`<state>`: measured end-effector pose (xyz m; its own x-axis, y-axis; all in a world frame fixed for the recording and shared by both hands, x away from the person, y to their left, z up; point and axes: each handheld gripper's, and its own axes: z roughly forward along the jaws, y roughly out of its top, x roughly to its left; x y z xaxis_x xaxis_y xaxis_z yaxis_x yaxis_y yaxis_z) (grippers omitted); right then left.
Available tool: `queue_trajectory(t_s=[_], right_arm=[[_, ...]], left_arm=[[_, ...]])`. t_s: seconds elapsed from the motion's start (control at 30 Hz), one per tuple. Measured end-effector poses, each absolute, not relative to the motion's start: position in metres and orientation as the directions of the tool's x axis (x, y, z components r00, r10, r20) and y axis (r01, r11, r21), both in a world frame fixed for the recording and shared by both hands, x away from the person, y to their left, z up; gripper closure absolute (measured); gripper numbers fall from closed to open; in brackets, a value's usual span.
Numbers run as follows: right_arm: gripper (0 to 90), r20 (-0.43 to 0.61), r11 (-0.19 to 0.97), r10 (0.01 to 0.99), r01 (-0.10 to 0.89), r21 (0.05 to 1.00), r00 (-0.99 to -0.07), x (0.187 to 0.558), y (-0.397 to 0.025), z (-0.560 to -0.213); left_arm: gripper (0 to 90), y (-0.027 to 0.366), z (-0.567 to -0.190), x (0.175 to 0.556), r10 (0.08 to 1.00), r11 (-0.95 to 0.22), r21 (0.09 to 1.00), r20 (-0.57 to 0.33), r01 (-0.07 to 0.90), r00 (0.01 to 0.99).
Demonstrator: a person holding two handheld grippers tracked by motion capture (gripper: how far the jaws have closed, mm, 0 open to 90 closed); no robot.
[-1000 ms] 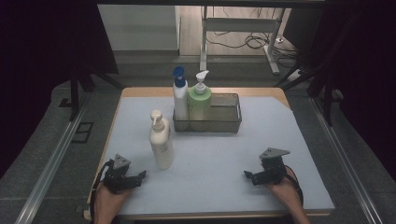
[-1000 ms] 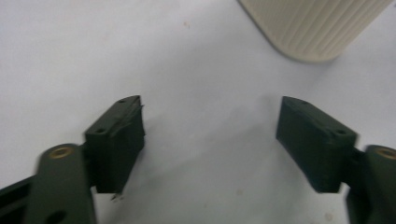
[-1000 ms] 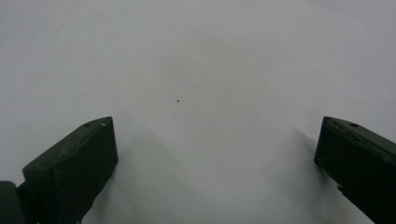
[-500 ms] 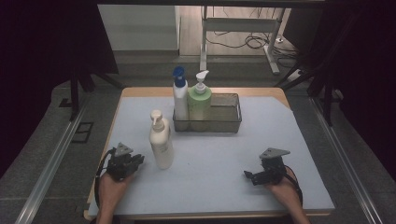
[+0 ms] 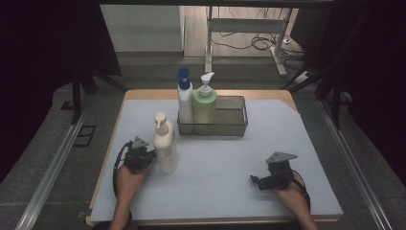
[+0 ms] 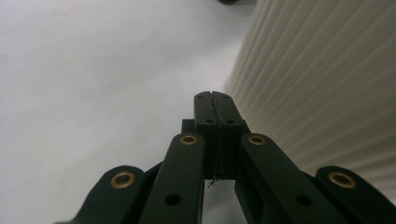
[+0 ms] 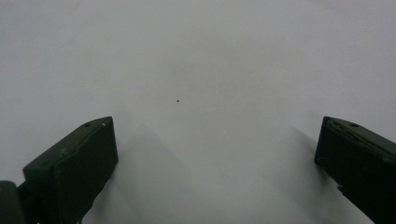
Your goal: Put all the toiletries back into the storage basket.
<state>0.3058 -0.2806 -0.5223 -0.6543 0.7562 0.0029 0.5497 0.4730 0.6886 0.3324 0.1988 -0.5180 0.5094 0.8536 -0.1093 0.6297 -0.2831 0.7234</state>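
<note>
A cream pump bottle (image 5: 164,144) stands upright on the pale blue mat (image 5: 215,158), left of centre. My left gripper (image 5: 148,156) rests right beside its left side, jaws pressed together with nothing between them. In the left gripper view the shut gripper (image 6: 215,103) points past the ribbed cream bottle wall (image 6: 322,88), which rises at the right. My right gripper (image 5: 257,181) lies low on the mat at the front right, apart from everything. In the right gripper view the gripper (image 7: 215,140) is open wide over bare mat.
A dark wire basket (image 5: 230,125) stands at the back centre, holding a white bottle with a blue pump (image 5: 184,100) and a green pump bottle (image 5: 205,103) in its left half. The table's wooden edge (image 5: 103,172) runs along the left. Dark curtains flank both sides.
My left gripper has moved forward and to the right, from the front left corner up against the cream bottle. The right gripper has stayed in place.
</note>
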Motion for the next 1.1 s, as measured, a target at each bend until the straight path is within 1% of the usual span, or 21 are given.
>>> queue_trajectory(t_s=[0.17,0.5,1.1], right_arm=[[0.0,0.003,0.473,0.756,0.55,0.689,-0.654,0.306,-0.281,-0.522],[0.0,0.002,0.473,0.756,0.549,0.689,-0.654,0.306,-0.281,-0.522],[0.0,0.003,0.473,0.756,0.55,0.689,-0.654,0.306,-0.281,-0.522]], left_arm=[[89.6,0.192,-0.519,0.332,0.851,-0.267,0.715,-0.14,0.646,0.507],[89.7,0.169,-0.519,0.327,0.809,-0.29,0.711,-0.175,0.64,0.561],[89.6,0.134,-0.516,0.308,0.74,-0.368,0.699,-0.179,0.614,0.648]])
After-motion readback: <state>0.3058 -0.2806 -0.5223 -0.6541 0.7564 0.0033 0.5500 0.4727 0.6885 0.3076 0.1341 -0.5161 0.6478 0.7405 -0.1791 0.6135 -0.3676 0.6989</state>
